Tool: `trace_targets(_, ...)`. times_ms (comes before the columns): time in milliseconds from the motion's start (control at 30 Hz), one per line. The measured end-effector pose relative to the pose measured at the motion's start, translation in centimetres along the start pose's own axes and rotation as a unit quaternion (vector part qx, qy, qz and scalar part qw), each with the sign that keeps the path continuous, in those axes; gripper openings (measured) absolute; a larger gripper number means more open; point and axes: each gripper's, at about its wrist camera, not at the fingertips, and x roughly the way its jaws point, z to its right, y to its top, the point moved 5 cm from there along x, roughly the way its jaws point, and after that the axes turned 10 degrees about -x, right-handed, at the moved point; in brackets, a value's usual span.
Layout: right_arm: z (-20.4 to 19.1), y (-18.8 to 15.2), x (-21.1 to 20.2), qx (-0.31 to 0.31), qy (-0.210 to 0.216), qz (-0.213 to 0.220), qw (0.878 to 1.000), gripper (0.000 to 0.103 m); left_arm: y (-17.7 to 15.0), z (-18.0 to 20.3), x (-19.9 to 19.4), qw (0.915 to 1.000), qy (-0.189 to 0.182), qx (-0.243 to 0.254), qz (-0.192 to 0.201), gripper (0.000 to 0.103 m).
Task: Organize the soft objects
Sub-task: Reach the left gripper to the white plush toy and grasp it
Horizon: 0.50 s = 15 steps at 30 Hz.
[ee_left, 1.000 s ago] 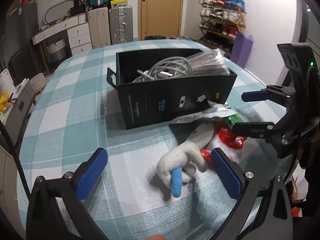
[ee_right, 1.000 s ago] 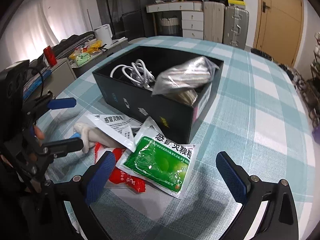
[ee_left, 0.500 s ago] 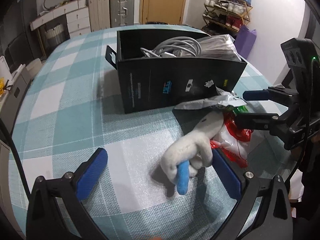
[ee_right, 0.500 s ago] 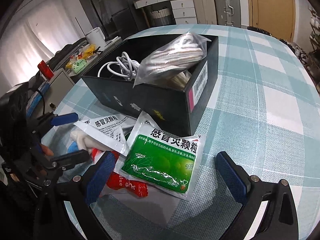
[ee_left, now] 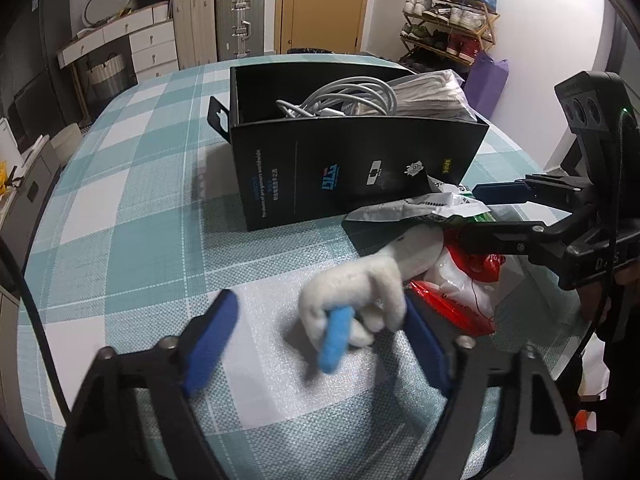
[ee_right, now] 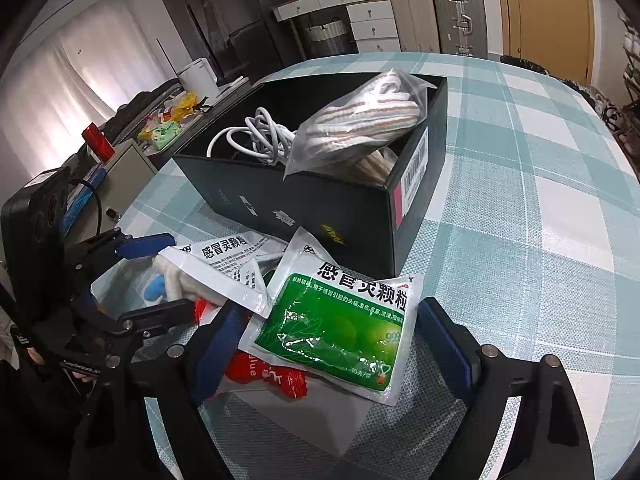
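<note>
A white plush toy with a blue part [ee_left: 352,300] lies on the checked tablecloth, between the fingers of my left gripper [ee_left: 320,340], which is open around it. It also shows in the right wrist view [ee_right: 172,280]. My right gripper [ee_right: 328,344] is open around a green medicine sachet [ee_right: 340,320]. A white sachet [ee_right: 224,264] and a red packet [ee_right: 264,372] lie beside it. A black box [ee_left: 352,168] holds a white cable [ee_left: 344,100] and a bagged striped cloth [ee_right: 360,120].
The round table's edge [ee_left: 36,280] curves at the left. Suitcases [ee_left: 240,24], drawers and a shoe rack [ee_left: 448,12] stand far behind the table. A side cabinet with clutter [ee_right: 132,152] sits beyond the box.
Both grippers have moved forward and their fingers have narrowed. The left one now straddles the plush toy; the right one now straddles the green sachet.
</note>
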Motion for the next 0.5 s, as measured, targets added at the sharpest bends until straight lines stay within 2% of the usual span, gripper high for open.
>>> trace_targets(100, 0.0, 0.0, -0.1, -0.003, 0.001, 0.002, 1.000, 0.083, 0.0, -0.1, -0.1, 1.0000, 0.004, 0.004, 0.005, 0.068)
trace_targets(233, 0.2, -0.2, -0.2, -0.007, 0.005, 0.007, 1.000, 0.081, 0.3, -0.7, -0.3, 0.9999, 0.005, -0.004, 0.011, 0.048)
trace_targets(367, 0.1, -0.3, -0.5, -0.012, 0.013, 0.012, 1.000, 0.072, 0.6, -1.0, -0.2, 0.9998, 0.004, -0.011, 0.014, 0.039)
trace_targets(500, 0.2, -0.4, -0.5, -0.010, 0.018, 0.013, 1.000, 0.068, 0.5, -1.1, -0.3, 0.9998, -0.001, -0.014, 0.016, 0.032)
